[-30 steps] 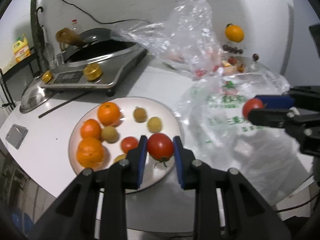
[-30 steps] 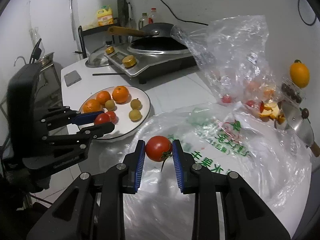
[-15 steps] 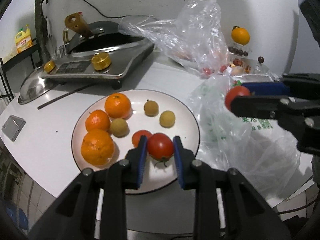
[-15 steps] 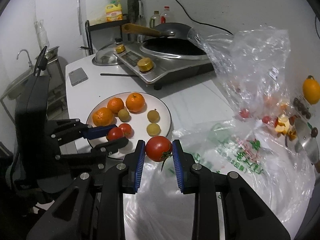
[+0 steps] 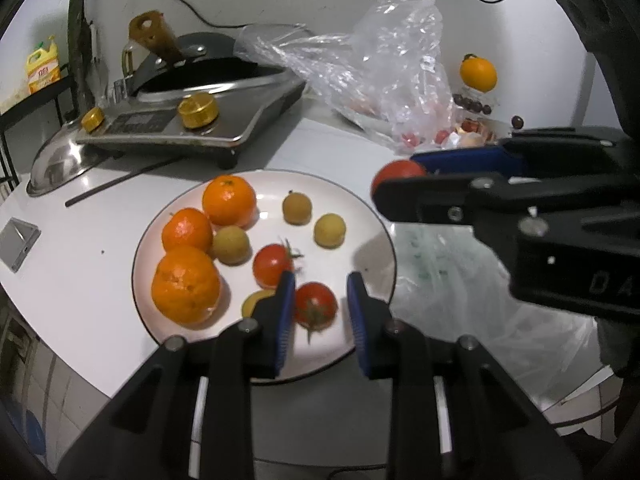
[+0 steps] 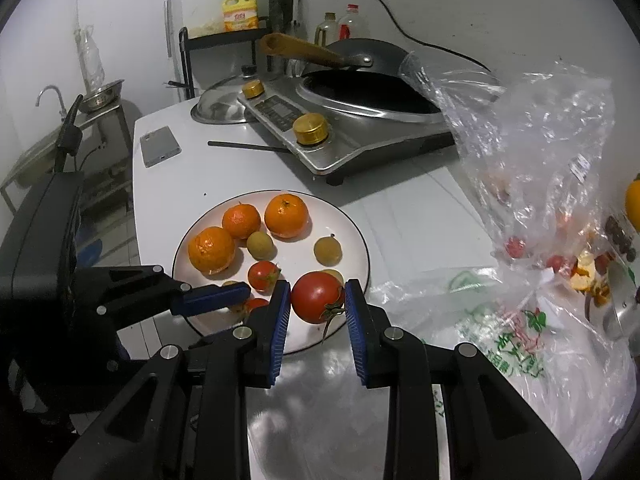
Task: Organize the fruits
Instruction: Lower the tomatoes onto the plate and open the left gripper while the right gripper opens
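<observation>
A white plate (image 5: 360, 216) holds three oranges (image 5: 186, 284), several small yellow-brown fruits (image 5: 297, 209) and a red tomato (image 5: 272, 264). My left gripper (image 5: 320, 312) is open over the plate's near edge, and a second tomato (image 5: 315, 305) sits between its fingers, blurred. My right gripper (image 6: 317, 300) is shut on a larger red tomato (image 6: 317, 297) and holds it above the plate's (image 6: 352, 236) near right rim. It also shows in the left wrist view (image 5: 394, 174).
An induction cooker with a wok (image 6: 360, 120) stands behind the plate. Clear plastic bags (image 6: 528, 168) with more fruit lie to the right. A phone (image 6: 160, 146), a pot lid (image 6: 220, 106) and a chopstick (image 6: 248, 147) lie on the white table.
My left gripper has opened and let its tomato go onto the plate. My right gripper has carried its tomato left from over the bag to the plate's edge.
</observation>
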